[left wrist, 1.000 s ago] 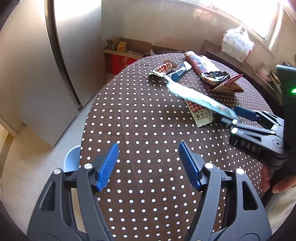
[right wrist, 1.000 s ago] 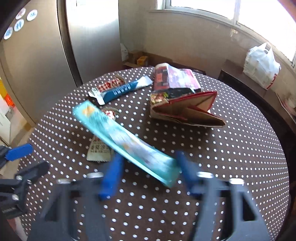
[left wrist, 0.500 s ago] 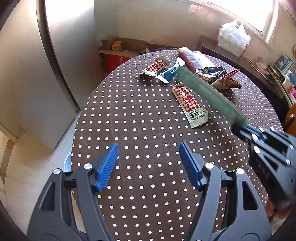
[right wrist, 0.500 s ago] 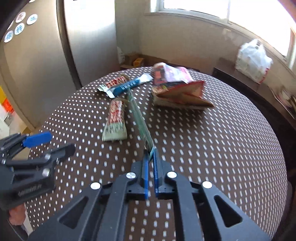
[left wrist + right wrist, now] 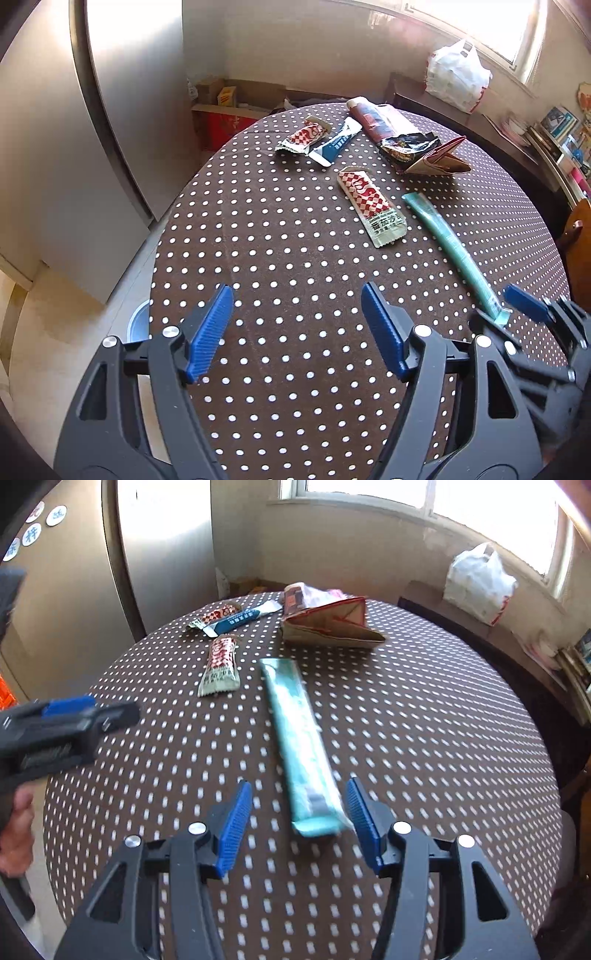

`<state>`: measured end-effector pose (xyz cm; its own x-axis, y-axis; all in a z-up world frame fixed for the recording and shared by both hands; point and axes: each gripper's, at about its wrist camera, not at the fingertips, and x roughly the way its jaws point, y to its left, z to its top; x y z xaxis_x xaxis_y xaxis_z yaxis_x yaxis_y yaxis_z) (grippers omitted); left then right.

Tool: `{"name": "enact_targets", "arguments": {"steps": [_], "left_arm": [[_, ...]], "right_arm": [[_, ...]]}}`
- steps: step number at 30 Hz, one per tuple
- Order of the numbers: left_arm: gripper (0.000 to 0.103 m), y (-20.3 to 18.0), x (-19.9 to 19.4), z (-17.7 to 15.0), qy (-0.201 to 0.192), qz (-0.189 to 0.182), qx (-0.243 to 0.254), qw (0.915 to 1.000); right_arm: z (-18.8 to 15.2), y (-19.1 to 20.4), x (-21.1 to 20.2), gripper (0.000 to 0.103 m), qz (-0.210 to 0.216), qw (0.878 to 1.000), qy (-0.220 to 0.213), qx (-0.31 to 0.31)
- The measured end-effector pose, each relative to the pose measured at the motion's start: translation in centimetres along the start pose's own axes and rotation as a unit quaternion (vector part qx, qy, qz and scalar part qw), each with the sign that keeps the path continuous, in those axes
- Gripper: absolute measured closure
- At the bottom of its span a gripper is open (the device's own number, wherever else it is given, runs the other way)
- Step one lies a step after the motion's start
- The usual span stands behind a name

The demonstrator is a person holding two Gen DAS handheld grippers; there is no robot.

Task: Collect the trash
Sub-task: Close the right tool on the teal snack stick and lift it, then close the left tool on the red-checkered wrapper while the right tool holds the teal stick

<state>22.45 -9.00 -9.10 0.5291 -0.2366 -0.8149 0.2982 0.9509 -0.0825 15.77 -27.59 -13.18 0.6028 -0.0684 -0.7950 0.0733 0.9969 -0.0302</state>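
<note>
A long teal wrapper (image 5: 299, 738) lies flat on the brown polka-dot table (image 5: 424, 720), its near end between my right gripper's (image 5: 298, 786) fingers. Those jaws are opening and the pads do not press on it. The left wrist view shows the same teal wrapper (image 5: 447, 240) running to my right gripper (image 5: 498, 310). My left gripper (image 5: 297, 295) hovers open over bare cloth at the near left edge, nothing between its fingers. Farther back lie a red-and-white checked wrapper (image 5: 369, 206), a second checked wrapper (image 5: 303, 138), a blue-and-white wrapper (image 5: 334, 144) and folded cardboard (image 5: 439, 164).
A steel fridge (image 5: 55, 147) stands left of the table. Cardboard boxes (image 5: 229, 107) sit on the floor behind it. A white plastic bag (image 5: 458, 77) rests on a dark sideboard under the window. A round grey container (image 5: 138, 325) is on the floor by the table's left edge.
My right gripper closed on the teal wrapper and drew it toward the near right of the table. Its jaws now stand apart and the wrapper lies flat. The left gripper stayed put.
</note>
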Motion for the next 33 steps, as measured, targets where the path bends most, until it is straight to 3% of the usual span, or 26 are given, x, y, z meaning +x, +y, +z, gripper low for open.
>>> {"name": "enact_targets", "arguments": {"steps": [4,6,7,8,11,15,19,25,31,33], "left_arm": [[0.032,0.2,0.1,-0.1,0.005,0.004,-0.004,1.0000],[0.031,0.1,0.0,0.1,0.005,0.003,-0.002,1.0000],[0.030,0.1,0.0,0.3,0.004,0.001,-0.001,1.0000],[0.029,0.0,-0.1,0.4,0.003,-0.001,0.001,1.0000],[0.027,-0.7,0.2,1.2,0.000,-0.011,0.012,0.9999],[0.027,-2.0,1.2,2.6,0.008,-0.018,0.023,0.9995],[0.027,-3.7,2.6,3.9,0.021,-0.032,0.037,0.9986],[0.028,-6.5,5.1,5.8,0.040,-0.022,0.073,0.9963],[0.037,-8.4,7.0,6.9,0.037,0.005,0.080,0.9961],[0.050,-8.8,7.2,7.2,0.029,-0.002,0.083,0.9961]], "right_arm": [[2.6,0.1,1.9,0.050,0.003,1.000,0.001,0.012],[3.3,0.1,2.5,0.076,0.029,0.999,-0.010,0.010],[3.4,0.2,2.4,0.078,0.029,1.000,-0.011,0.005],[3.5,0.4,2.3,0.086,0.029,1.000,-0.012,-0.002],[3.6,0.6,1.0,0.094,0.023,0.999,-0.034,0.003],[3.1,-1.0,-0.9,0.095,0.029,0.997,-0.053,0.053],[2.3,-2.7,-2.7,0.095,-0.002,0.994,-0.069,0.083],[1.7,-6.3,-4.9,0.096,-0.047,0.986,-0.088,0.134],[1.4,-9.0,-5.8,0.096,-0.081,0.979,-0.092,0.165],[1.5,-9.5,-5.8,0.096,-0.087,0.977,-0.090,0.170]]}}
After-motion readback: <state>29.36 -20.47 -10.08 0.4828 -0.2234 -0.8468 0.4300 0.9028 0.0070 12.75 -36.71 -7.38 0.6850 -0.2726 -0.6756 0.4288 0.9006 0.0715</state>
